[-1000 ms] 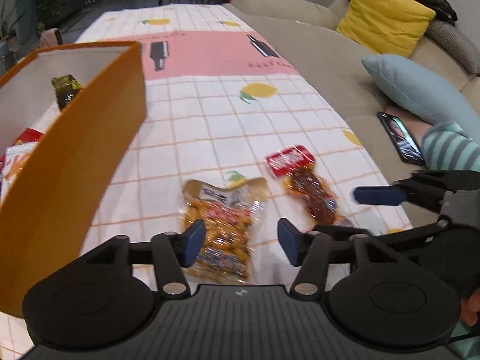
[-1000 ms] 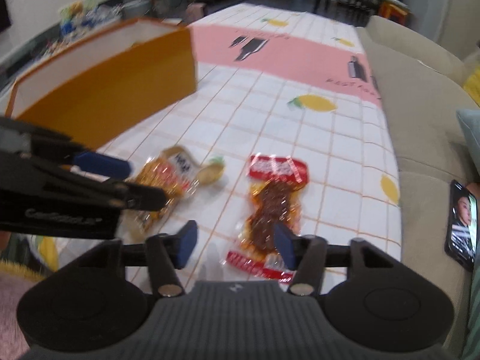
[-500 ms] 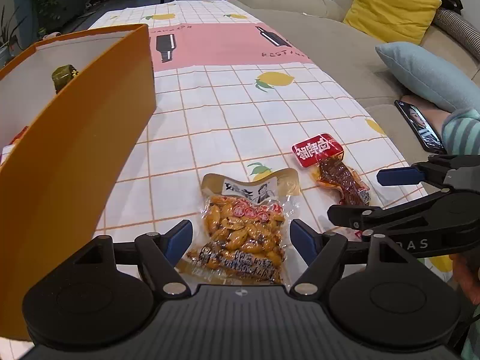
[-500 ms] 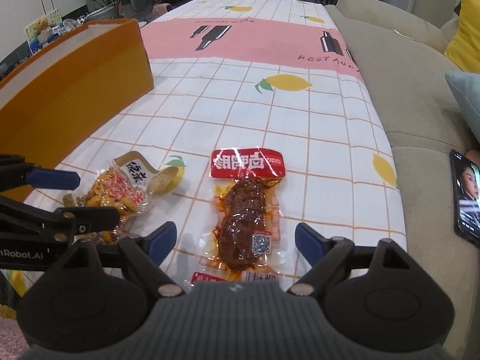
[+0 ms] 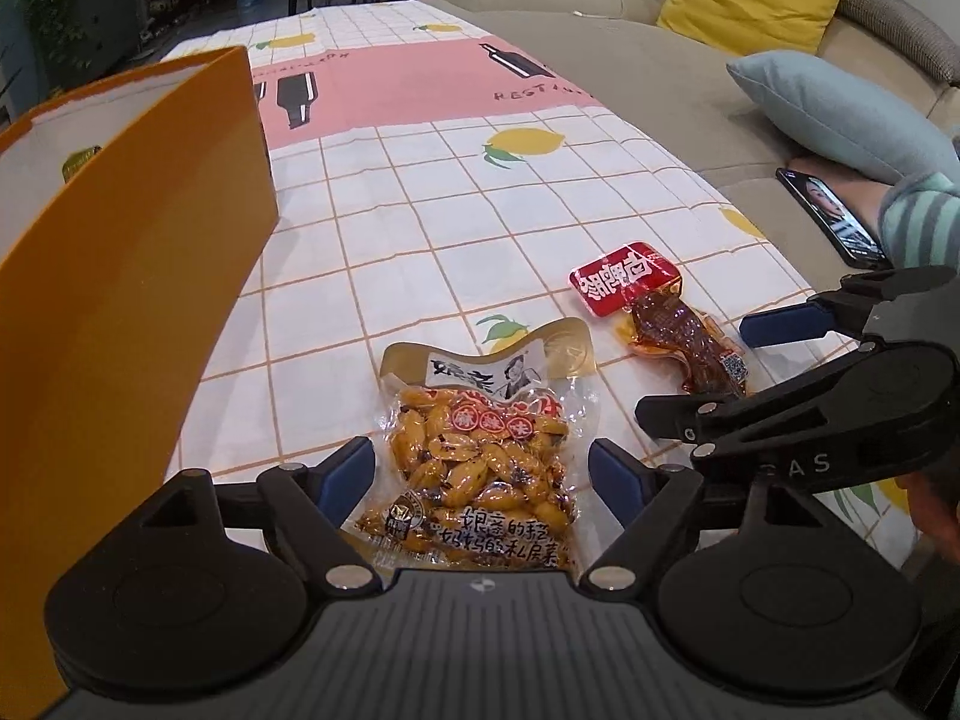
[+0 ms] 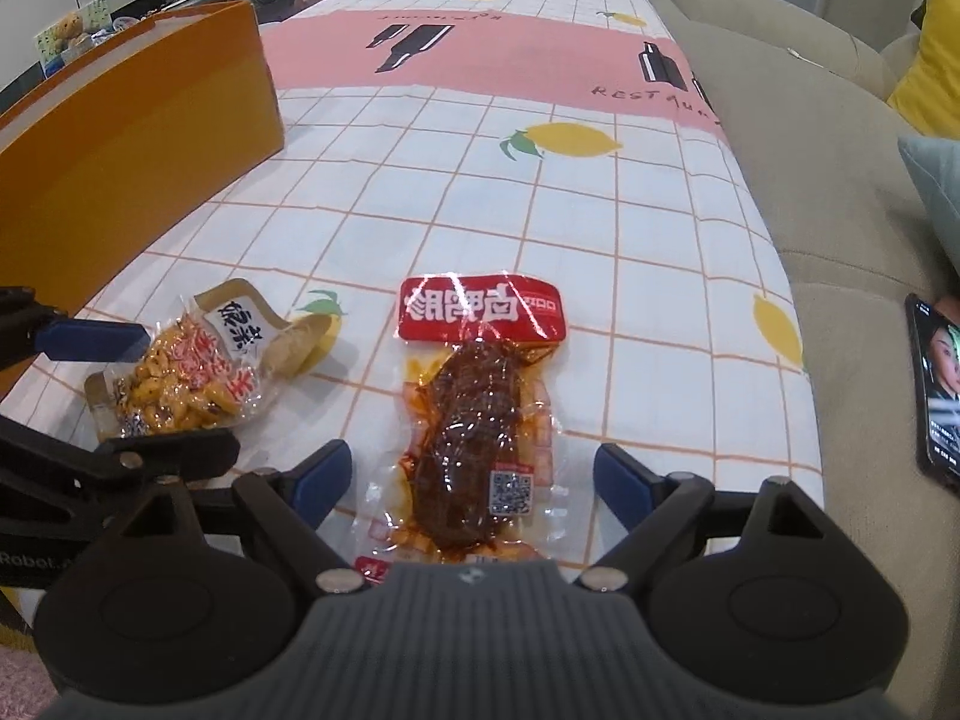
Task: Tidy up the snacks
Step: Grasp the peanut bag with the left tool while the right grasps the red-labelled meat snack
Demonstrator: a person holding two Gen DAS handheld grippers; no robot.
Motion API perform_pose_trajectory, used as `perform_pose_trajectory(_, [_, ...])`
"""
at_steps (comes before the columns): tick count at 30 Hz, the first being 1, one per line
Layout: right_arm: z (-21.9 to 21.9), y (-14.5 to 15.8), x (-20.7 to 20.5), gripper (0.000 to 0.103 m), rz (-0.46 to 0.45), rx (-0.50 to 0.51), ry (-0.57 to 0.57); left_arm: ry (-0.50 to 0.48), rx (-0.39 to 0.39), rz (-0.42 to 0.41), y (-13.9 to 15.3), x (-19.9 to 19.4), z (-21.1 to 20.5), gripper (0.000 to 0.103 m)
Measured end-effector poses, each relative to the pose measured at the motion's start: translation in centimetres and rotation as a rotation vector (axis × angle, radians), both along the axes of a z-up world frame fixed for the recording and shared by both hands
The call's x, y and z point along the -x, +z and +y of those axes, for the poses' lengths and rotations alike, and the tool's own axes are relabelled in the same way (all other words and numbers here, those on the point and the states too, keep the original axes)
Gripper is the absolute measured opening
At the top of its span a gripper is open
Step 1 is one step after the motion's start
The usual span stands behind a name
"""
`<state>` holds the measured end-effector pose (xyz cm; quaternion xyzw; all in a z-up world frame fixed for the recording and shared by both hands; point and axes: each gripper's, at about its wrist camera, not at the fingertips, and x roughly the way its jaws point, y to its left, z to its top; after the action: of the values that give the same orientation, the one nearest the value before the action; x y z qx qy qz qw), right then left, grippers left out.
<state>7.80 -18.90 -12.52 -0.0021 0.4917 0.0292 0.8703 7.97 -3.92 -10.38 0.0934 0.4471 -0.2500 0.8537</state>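
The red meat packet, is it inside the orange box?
No, the meat packet lies flat on the tablecloth, between the open right gripper's fingers, while the orange box stands off to the left.

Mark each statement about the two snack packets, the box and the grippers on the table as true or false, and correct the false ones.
1. The left gripper has its jaws open on either side of the yellow bean snack packet. True.
2. The right gripper is shut on the red-labelled meat snack packet. False: its jaws are open, with the packet lying flat between them.
3. The orange box stands to the left of both packets. True.
4. Both packets are already in the box. False: both lie on the checked tablecloth.
5. A phone lies on the sofa. True.
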Motion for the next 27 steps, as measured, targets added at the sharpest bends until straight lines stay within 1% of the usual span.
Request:
perform_pose_trajectory(3, [-0.2, 0.0, 0.0, 0.085, -0.003, -0.001, -0.002, 0.006, 0.016, 0.029, -0.4, -0.4, 0.2, 0.095])
perform_pose_trajectory(5, [-0.2, 0.0, -0.1, 0.083, -0.003, 0.003, -0.001, 0.0, 0.009, 0.02, -0.4, -0.3, 0.0, 0.095])
perform_pose_trajectory(7, [-0.2, 0.1, 0.0, 0.077, -0.007, 0.003, 0.005, -0.009, 0.003, 0.016, -0.4, -0.3, -0.2, 0.091])
perform_pose_trajectory(9, [0.0, 0.3, 0.1, 0.065, -0.015, 0.004, 0.019, -0.014, 0.001, 0.013, -0.4, -0.3, -0.3, 0.091])
perform_pose_trajectory(12, [0.3, 0.4, 0.1, 0.064, -0.017, 0.006, 0.028, -0.015, 0.012, 0.014, -0.3, -0.4, -0.2, 0.089])
perform_pose_trajectory(15, [0.3, 0.5, 0.0, 0.063, -0.012, 0.004, 0.03, -0.009, 0.023, 0.012, -0.2, -0.3, -0.1, 0.085])
perform_pose_trajectory(23, [0.6, 0.6, -0.1, 0.058, -0.01, 0.004, 0.047, 0.002, 0.001, 0.002, 0.0, -0.1, -0.3, 0.082])
perform_pose_trajectory(25, [0.7, 0.6, -0.1, 0.056, -0.011, 0.003, 0.051, 0.013, 0.008, 0.006, 0.1, -0.1, -0.2, 0.082])
perform_pose_trajectory(27, [0.8, 0.8, 0.0, 0.055, -0.017, 0.004, 0.051, 0.029, 0.032, 0.015, 0.4, -0.1, 0.1, 0.082])
